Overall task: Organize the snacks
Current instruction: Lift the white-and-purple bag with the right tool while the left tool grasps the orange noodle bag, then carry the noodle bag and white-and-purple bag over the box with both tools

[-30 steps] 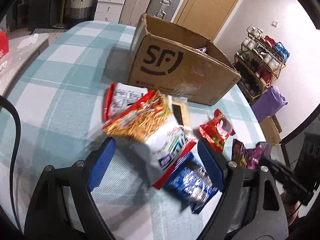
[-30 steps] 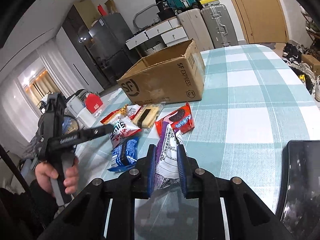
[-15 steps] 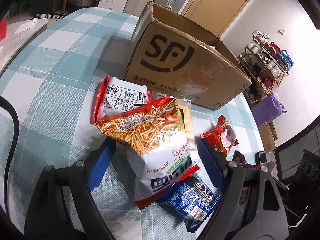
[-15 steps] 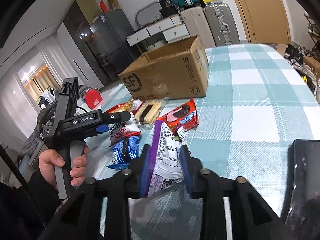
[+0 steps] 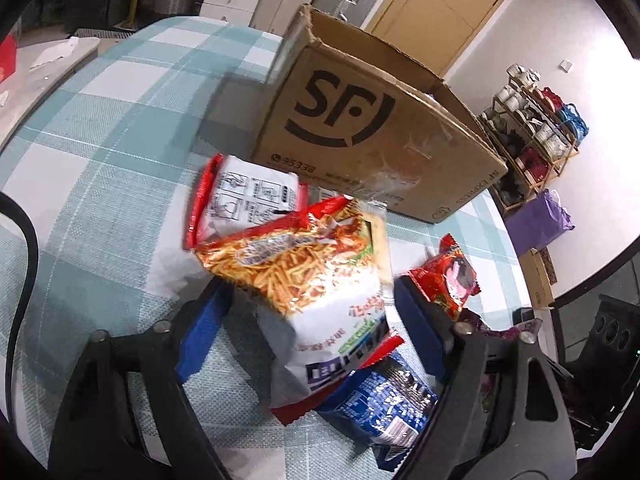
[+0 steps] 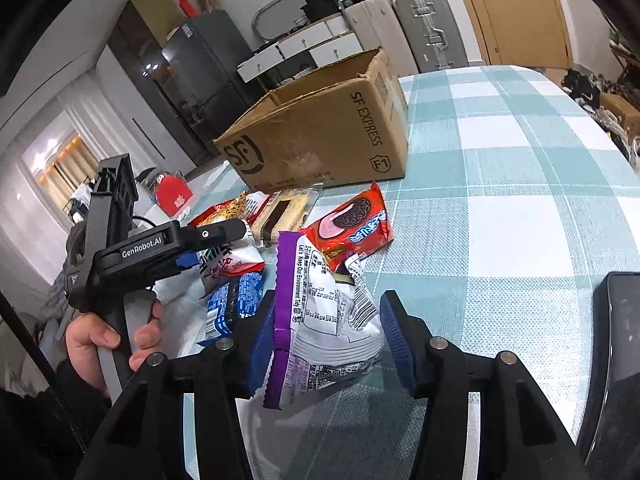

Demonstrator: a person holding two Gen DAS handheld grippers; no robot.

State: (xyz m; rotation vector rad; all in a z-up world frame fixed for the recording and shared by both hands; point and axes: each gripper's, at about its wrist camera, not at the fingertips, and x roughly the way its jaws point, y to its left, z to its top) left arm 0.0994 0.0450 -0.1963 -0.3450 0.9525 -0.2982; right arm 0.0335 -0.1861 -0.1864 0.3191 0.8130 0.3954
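Note:
Several snack packets lie in front of an open cardboard SF box (image 5: 380, 132) (image 6: 320, 132). My left gripper (image 5: 312, 296) straddles an orange and white crisp-stick bag (image 5: 304, 276) on top of the pile. Its jaws are closing, and I see no firm press on the bag. My right gripper (image 6: 328, 308) stands around a purple and white packet (image 6: 328, 320) that lies on the cloth. Its jaws are opening; the left pad still touches the packet and the right pad is clear of it. A red Oreo packet (image 6: 348, 228) lies just beyond.
A blue packet (image 5: 384, 400), a white and red packet (image 5: 248, 196) and a clear sandwich-biscuit pack (image 6: 284, 212) are in the pile. The checked tablecloth (image 6: 500, 200) stretches right. A black device (image 6: 616, 360) sits at the near right edge. A hand (image 6: 108, 332) holds the left gripper.
The right jaws went from shut on the purple packet to spread around it. The left gripper came down closer over the crisp-stick bag and its jaws narrowed a little.

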